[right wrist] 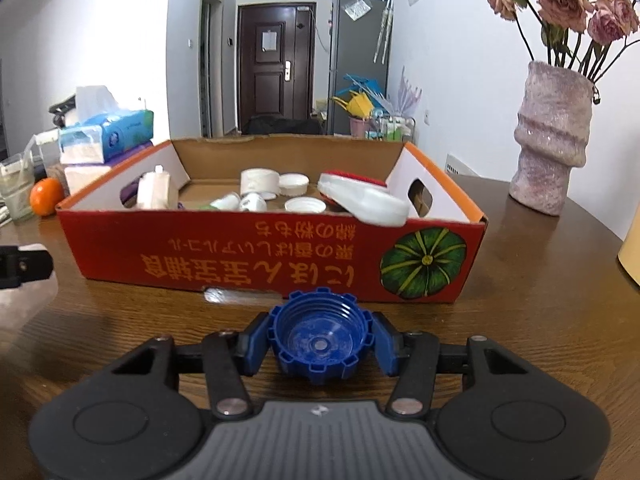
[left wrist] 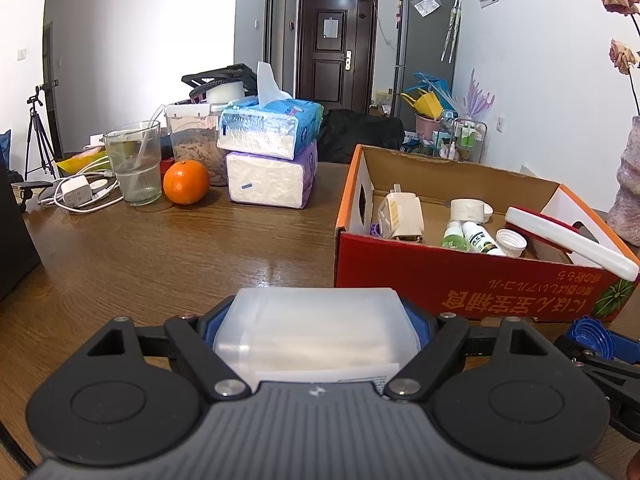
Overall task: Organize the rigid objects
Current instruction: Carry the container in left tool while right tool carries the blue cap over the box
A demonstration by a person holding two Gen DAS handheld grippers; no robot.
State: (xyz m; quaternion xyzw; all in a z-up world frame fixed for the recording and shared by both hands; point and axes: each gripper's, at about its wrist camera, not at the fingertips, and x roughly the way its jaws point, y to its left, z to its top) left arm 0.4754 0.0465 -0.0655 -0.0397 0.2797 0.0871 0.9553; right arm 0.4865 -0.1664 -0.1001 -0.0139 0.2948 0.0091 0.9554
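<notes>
Claw (right wrist: 320, 344) on the right gripping blue cap (right wrist: 319, 340), left claw (left wrist: 316, 332) gripping translucent container (left wrist: 316, 330)

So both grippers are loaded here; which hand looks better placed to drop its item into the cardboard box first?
Probably the right. The right gripper holds the blue cap squarely facing the cardboard box. The left gripper, clamping the translucent container, has the box off to its right.

— What is sitting where on the surface (left wrist: 120, 264)?
— The cardboard box (left wrist: 460, 280) is sitting right, holding bottles (left wrist: 476, 238) and caps (left wrist: 511, 242); the orange (left wrist: 186, 182) and stacked tissue packs (left wrist: 270, 156) are lying left.
</notes>
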